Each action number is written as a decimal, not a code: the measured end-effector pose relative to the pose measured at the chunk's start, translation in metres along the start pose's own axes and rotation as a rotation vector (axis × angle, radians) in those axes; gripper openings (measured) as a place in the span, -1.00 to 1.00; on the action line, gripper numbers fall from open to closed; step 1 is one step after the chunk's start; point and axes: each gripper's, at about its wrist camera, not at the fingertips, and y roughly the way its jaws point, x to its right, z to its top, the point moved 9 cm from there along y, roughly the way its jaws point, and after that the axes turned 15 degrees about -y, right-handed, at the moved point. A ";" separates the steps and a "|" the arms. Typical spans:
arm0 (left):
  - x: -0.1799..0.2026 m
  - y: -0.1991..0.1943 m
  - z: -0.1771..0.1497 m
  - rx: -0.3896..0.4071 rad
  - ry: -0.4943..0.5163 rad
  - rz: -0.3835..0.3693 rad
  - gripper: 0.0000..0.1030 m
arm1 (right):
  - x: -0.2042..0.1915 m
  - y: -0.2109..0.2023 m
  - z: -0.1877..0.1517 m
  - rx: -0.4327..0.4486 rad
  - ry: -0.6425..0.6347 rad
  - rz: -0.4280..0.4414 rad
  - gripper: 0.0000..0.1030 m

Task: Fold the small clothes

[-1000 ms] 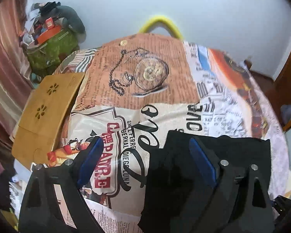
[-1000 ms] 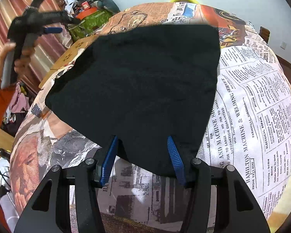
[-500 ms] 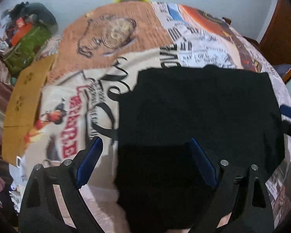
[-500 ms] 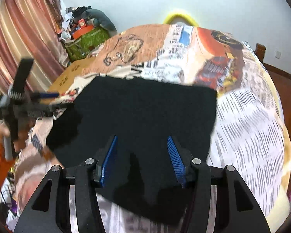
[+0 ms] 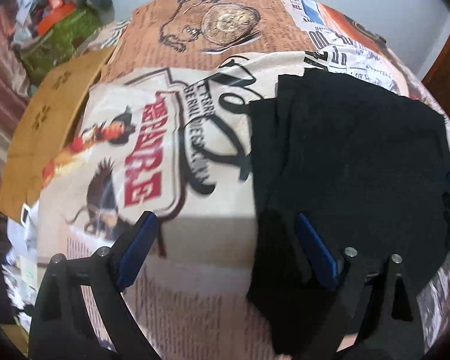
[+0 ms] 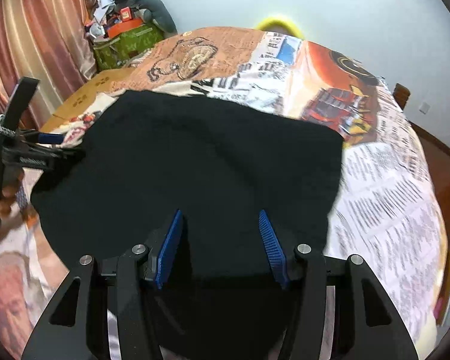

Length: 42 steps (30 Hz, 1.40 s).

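A black garment [image 6: 210, 156] lies spread on the bed's printed sheet [image 6: 390, 180]. My right gripper [image 6: 220, 249] hovers at its near edge. Its blue pads stand apart, and black cloth shows in the gap without being pinched. In the left wrist view the garment [image 5: 360, 156] fills the right half. My left gripper [image 5: 225, 252] is open wide over the garment's left edge, its right finger above the cloth and its left finger above bare sheet [image 5: 171, 150]. The right wrist view shows the left gripper [image 6: 45, 150] at the garment's left corner, held by a hand [image 6: 6, 201].
A wooden lap board [image 5: 51, 132] lies at the bed's far left edge. Behind it is a green bag piled with clutter [image 6: 126, 42], beside striped curtains [image 6: 39, 45]. A yellow hoop [image 6: 279, 24] sits at the bed's far end, and wooden furniture [image 6: 444, 174] stands to the right.
The left gripper has dropped from high above the bed down to the garment's left corner. The right gripper stays at the near edge, tilted up slightly. Both stay open.
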 end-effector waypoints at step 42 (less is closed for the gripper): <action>0.081 -0.006 0.007 -0.073 -0.068 -0.269 -0.69 | 0.015 0.004 0.000 0.066 0.252 0.147 -0.74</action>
